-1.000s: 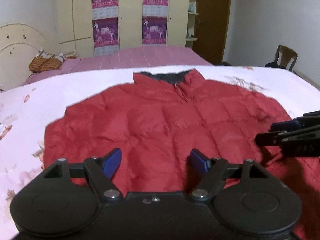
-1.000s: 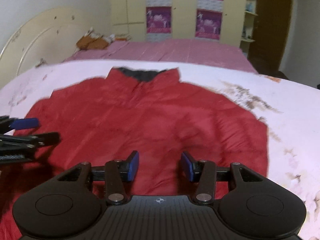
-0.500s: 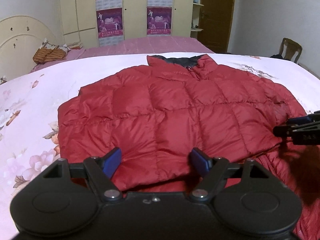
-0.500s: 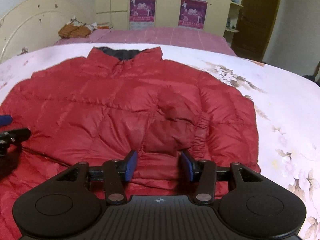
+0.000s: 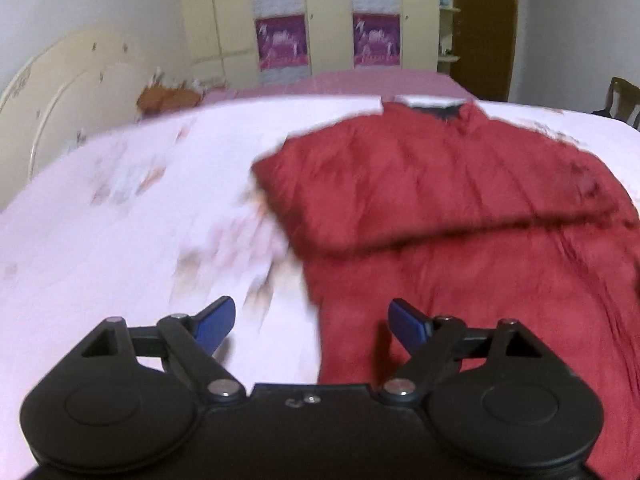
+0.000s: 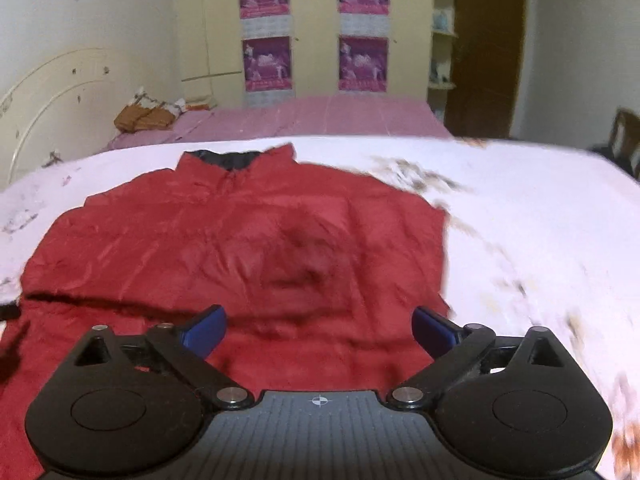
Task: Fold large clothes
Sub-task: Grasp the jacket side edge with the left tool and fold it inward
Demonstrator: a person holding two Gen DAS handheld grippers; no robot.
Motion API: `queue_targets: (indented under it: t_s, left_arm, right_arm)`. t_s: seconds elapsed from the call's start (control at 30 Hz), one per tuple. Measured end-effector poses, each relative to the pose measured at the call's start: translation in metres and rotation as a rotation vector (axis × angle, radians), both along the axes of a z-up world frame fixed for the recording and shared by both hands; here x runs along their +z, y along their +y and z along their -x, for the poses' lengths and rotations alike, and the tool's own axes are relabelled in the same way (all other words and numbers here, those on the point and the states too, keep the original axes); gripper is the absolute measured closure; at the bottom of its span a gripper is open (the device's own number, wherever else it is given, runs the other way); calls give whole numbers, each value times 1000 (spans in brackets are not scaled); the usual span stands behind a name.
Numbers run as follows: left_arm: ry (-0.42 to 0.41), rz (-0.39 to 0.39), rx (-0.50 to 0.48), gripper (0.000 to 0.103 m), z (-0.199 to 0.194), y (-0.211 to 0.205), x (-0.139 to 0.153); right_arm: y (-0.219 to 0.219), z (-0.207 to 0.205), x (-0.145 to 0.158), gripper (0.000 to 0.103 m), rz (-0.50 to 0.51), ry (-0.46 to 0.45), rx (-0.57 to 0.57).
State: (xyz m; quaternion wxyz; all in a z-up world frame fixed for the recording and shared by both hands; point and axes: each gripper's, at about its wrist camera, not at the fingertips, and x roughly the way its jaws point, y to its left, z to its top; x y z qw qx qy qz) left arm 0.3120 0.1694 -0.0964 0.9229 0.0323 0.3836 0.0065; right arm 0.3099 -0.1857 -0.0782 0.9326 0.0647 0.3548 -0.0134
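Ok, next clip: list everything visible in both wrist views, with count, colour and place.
jacket: one, red with dark collar lining, flat on the near bed
floral sheet: one, pale pink, covers the near bed
far bed: one, pink cover, behind
brown bundle: one, on the far bed's left end
posters: four, purple, on the cream wardrobe
chair: one, wooden, far right
left gripper: black with blue pads, open, empty
right gripper: black with blue pads, open, empty
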Motion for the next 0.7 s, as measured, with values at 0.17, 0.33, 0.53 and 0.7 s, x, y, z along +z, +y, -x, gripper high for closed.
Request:
queue_targets:
  t_s: [0.17, 0.33, 0.53, 0.7]
  left_arm:
    - [23, 74, 79, 51, 72, 22, -5]
    - [28, 213, 137, 94, 124, 34, 3]
    - [23, 344, 201, 1, 173, 46, 6]
    - [44, 569, 206, 3, 207, 51, -4]
  right_arm:
    - [-48, 64, 0, 19, -125, 26, -84]
    - [-83, 134, -7, 40, -213, 72, -119]
    - [-102, 196, -20, 39, -349, 127, -123]
    - [-105, 225, -26, 39, -420, 135, -100]
